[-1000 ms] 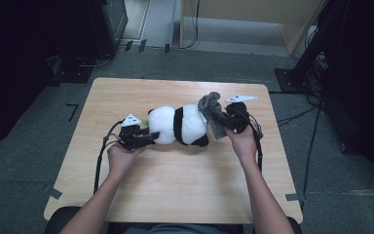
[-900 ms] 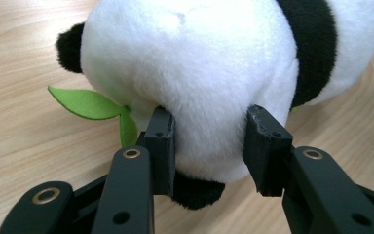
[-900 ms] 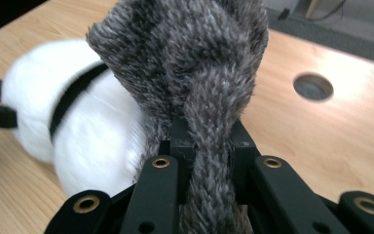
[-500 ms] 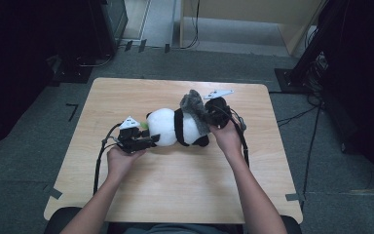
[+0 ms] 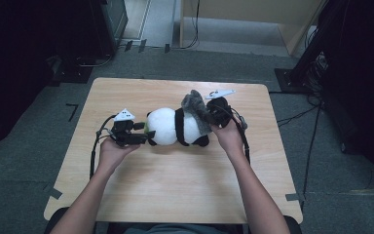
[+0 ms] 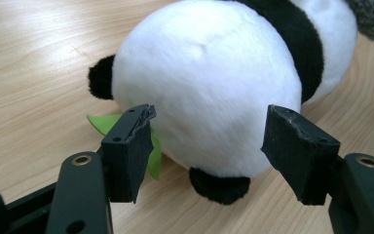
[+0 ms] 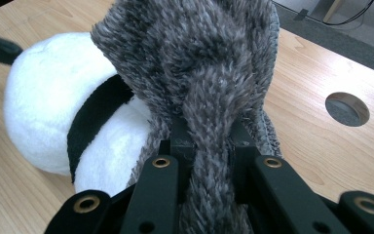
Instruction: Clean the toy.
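A black-and-white panda plush lies on its side on the wooden table. My left gripper is at its left end, and its jaws have just been opening. In the left gripper view the jaws of the left gripper stand apart on either side of the panda's round white body without pressing on it. A green felt leaf pokes out by the left jaw. My right gripper is shut on a grey fuzzy cloth, which drapes over the panda's right end. The grey fuzzy cloth hides the right gripper's pads.
A round cable hole is cut in the table beyond the right gripper. Cables trail from both grippers along the tabletop. Dark equipment and stands surround the table on the grey floor.
The right gripper has carried the grey cloth leftward onto the panda. The left gripper's jaws have come apart and the hand has drawn back slightly.
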A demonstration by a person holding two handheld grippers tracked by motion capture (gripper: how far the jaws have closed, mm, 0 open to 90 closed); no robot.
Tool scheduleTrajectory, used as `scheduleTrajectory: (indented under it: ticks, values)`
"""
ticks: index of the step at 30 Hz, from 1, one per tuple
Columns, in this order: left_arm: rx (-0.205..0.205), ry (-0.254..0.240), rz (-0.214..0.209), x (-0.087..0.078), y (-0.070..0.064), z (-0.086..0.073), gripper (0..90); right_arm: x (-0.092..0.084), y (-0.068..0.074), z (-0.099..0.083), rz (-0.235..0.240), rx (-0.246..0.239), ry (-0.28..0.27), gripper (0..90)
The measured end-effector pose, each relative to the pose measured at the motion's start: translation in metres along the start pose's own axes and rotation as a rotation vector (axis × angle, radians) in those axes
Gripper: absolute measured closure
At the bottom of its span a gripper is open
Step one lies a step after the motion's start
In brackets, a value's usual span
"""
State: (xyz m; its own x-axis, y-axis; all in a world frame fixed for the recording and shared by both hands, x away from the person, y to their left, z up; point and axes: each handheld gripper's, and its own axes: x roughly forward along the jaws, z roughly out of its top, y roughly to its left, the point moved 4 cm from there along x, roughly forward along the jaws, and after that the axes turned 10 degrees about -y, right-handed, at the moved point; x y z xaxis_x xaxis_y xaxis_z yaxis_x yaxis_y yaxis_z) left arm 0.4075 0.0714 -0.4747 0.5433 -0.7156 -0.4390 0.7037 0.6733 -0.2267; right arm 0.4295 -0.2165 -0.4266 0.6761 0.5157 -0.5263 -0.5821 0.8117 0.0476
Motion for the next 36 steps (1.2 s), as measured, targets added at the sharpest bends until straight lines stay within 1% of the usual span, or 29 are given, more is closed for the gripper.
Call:
scheduleTrajectory:
  ticks: [2, 4, 5, 7, 8, 10, 11, 14, 15, 16, 17, 20, 21, 22, 23, 25, 26, 27, 28, 30, 33, 35, 36]
  values:
    - [0.021, 0.011, 0.001, 0.002, 0.005, 0.003, 34.8, 0.000, 0.000, 0.000, 0.002, 0.003, 0.000, 79.6]
    - [0.022, 0.024, -0.015, 0.004, 0.011, 0.007, 34.0, 0.000, 0.000, -0.001, 0.003, 0.006, 0.002, 79.6]
    - [0.025, 0.020, -0.021, 0.005, 0.012, 0.008, 33.9, 0.000, 0.000, -0.001, 0.004, 0.009, 0.000, 79.6]
    - [0.026, 0.015, -0.040, 0.008, 0.017, 0.014, 34.0, 0.001, -0.002, -0.002, 0.011, 0.008, -0.005, 79.6]
    - [0.029, 0.014, -0.051, 0.009, 0.018, 0.015, 34.0, 0.001, -0.002, -0.003, 0.012, 0.015, -0.006, 79.6]
    - [0.033, 0.023, -0.073, 0.014, 0.021, 0.018, 33.0, 0.001, -0.003, -0.004, 0.016, 0.020, -0.009, 79.6]
    - [0.032, 0.031, -0.091, 0.018, 0.023, 0.019, 32.0, 0.001, -0.003, -0.004, 0.018, 0.021, -0.009, 79.6]
    - [0.038, 0.023, -0.127, 0.026, 0.026, 0.019, 29.2, 0.001, -0.003, -0.005, 0.021, 0.019, -0.011, 79.6]
    - [0.043, 0.017, -0.141, 0.028, 0.027, 0.018, 26.8, 0.001, -0.003, -0.005, 0.027, 0.018, -0.012, 79.6]
    - [0.056, 0.011, -0.150, 0.031, 0.028, 0.017, 23.2, 0.001, -0.003, -0.006, 0.034, 0.022, -0.011, 79.6]
    - [0.063, 0.013, -0.151, 0.034, 0.030, 0.016, 20.1, 0.002, -0.004, -0.007, 0.042, 0.028, -0.011, 79.6]
    - [0.061, 0.015, -0.168, 0.039, 0.035, 0.014, 12.1, 0.002, -0.006, -0.008, 0.062, 0.036, -0.018, 79.6]
    - [0.070, -0.004, -0.175, 0.041, 0.037, 0.013, 10.3, 0.002, -0.006, -0.009, 0.067, 0.036, -0.019, 79.6]
    - [0.073, -0.010, -0.181, 0.042, 0.038, 0.012, 7.4, 0.002, -0.006, -0.009, 0.070, 0.034, -0.019, 79.6]
    - [0.073, -0.019, -0.189, 0.044, 0.040, 0.011, 5.5, 0.003, -0.007, -0.009, 0.075, 0.034, -0.019, 79.6]
    - [0.048, -0.016, -0.202, 0.048, 0.043, 0.007, 1.8, 0.004, -0.008, -0.010, 0.088, 0.038, -0.023, 79.6]
    - [0.036, -0.010, -0.207, 0.049, 0.043, 0.006, 1.8, 0.004, -0.008, -0.010, 0.097, 0.040, -0.025, 79.5]
    - [0.037, -0.004, -0.207, 0.050, 0.043, 0.005, 1.4, 0.004, -0.009, -0.010, 0.105, 0.044, -0.028, 79.5]
    - [0.043, -0.002, -0.203, 0.051, 0.042, 0.004, 0.0, 0.005, -0.010, -0.011, 0.113, 0.046, -0.030, 79.5]
    - [0.059, 0.004, -0.202, 0.051, 0.039, 0.004, 0.0, 0.006, -0.011, -0.011, 0.120, 0.043, -0.033, 79.4]
    - [0.102, 0.040, -0.210, 0.050, 0.030, 0.002, 0.0, 0.007, -0.011, -0.011, 0.128, 0.032, -0.034, 79.2]
    - [0.110, 0.057, -0.222, 0.051, 0.027, 0.001, 0.0, 0.008, -0.012, -0.011, 0.142, 0.005, -0.043, 78.8]
    - [0.103, 0.062, -0.228, 0.051, 0.027, 0.000, 0.0, 0.009, -0.013, -0.010, 0.148, 0.002, -0.046, 78.6]
